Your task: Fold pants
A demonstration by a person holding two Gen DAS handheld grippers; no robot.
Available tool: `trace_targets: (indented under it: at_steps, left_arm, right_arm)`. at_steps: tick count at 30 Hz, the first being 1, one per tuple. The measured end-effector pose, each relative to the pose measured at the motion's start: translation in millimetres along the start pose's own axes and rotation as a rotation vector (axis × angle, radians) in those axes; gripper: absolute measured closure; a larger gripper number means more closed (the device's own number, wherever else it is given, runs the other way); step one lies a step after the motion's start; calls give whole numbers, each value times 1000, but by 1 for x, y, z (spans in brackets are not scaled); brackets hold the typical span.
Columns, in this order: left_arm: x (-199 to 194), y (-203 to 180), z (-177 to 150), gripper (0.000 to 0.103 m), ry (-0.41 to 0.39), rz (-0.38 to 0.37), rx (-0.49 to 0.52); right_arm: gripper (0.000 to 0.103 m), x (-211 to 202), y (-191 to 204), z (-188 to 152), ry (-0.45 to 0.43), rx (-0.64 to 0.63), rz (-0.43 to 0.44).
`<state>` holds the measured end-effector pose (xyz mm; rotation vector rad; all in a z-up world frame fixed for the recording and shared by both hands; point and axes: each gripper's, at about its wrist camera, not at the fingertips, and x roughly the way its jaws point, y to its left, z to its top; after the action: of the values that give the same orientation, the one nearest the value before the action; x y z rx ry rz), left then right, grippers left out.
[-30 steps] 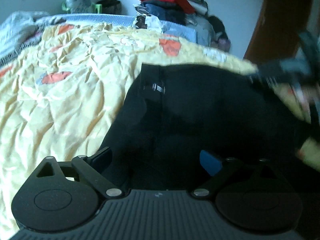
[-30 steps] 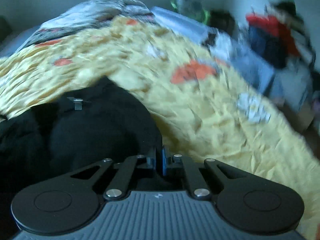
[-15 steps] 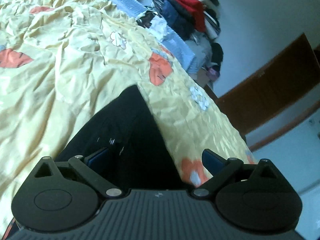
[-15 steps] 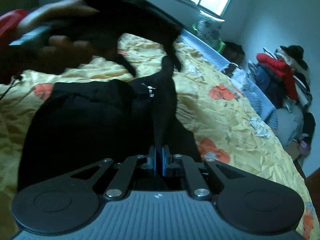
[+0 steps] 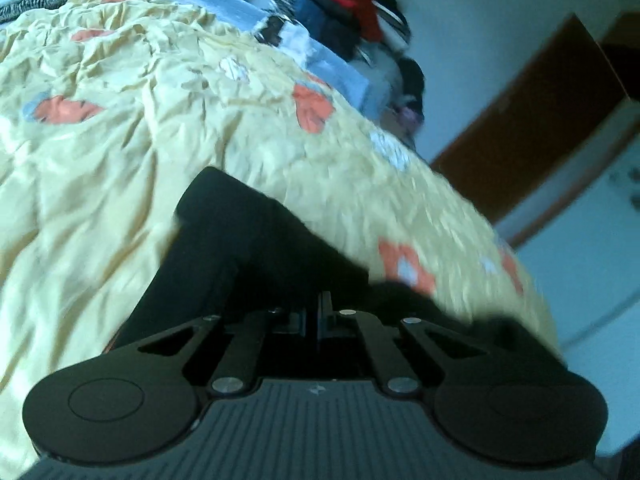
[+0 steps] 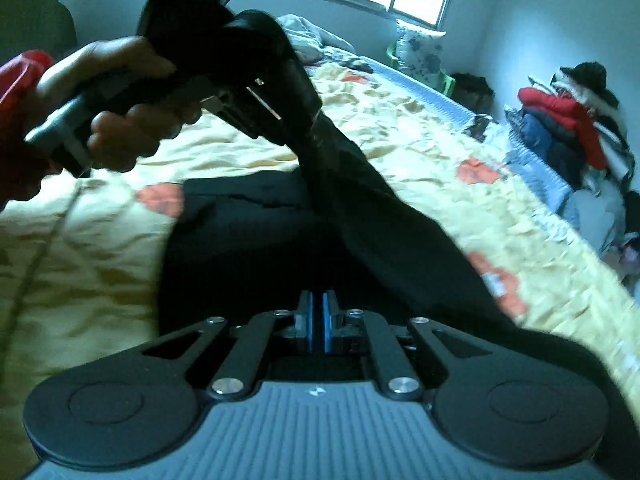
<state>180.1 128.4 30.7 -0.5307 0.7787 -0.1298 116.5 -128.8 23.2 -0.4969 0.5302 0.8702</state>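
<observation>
Spreading across the rumpled yellow bedspread (image 6: 420,136), soft and creased with orange patches, the black pants (image 6: 248,240) lie partly flat while one limp, matte leg rises in a taut strip. The left gripper (image 6: 312,120), its jaws having just closed, pinches that raised cloth; the right gripper (image 6: 318,320) is clamped narrow on cloth nearer. A clean fold likely needs both holds level, tension even, edges matched before lowering.

A bed (image 6: 460,108) is carrying a crumpled yellow quilt (image 5: 100,168). Black pants (image 6: 248,248) are lying partly on it.
</observation>
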Motion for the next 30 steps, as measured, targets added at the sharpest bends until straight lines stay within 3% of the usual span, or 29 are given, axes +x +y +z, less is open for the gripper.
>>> trace_targets:
  at_steps: [7, 9, 11, 12, 13, 15, 16, 19, 20, 21, 26, 28, 30]
  left_arm:
    - [-32, 10, -64, 100, 36, 36, 63]
    - [-30, 16, -69, 99, 40, 46, 47]
    - [-28, 20, -67, 99, 29, 43, 33]
    - [-28, 21, -66, 99, 20, 44, 28]
    - [-27, 20, -64, 99, 11, 45, 20]
    - [-28, 19, -61, 99, -5, 38, 8]
    - [-28, 18, -60, 99, -17, 38, 4]
    - [-26, 19, -59, 99, -19, 44, -19]
    - [-26, 20, -60, 99, -23, 43, -22]
    - [-27, 19, -60, 99, -29, 44, -21]
    - [-31, 18, -62, 99, -61, 42, -4]
    - [-31, 18, -63, 99, -66, 43, -2]
    - [-32, 17, -65, 99, -67, 52, 10]
  right_arm:
    - [98, -17, 41, -19, 44, 72, 32]
    - [97, -21, 43, -22, 61, 83, -40]
    - [91, -26, 43, -24, 64, 24, -213]
    - [76, -27, 44, -25, 75, -28, -295]
    - [50, -26, 43, -27, 96, -104, -388]
    - [20, -23, 48, -35, 92, -259, -490]
    - [20, -21, 50, -40, 91, -339, -505]
    - [22, -10, 47, -43, 140, -417, -486]
    - [30, -6, 42, -41, 158, -408, -472]
    - [47, -2, 35, -39, 175, -394, -464]
    - [67, 26, 14, -32, 243, -420, -477]
    - [90, 36, 9, -35, 269, -452, -463]
    - [96, 39, 11, -38, 277, -470, -449]
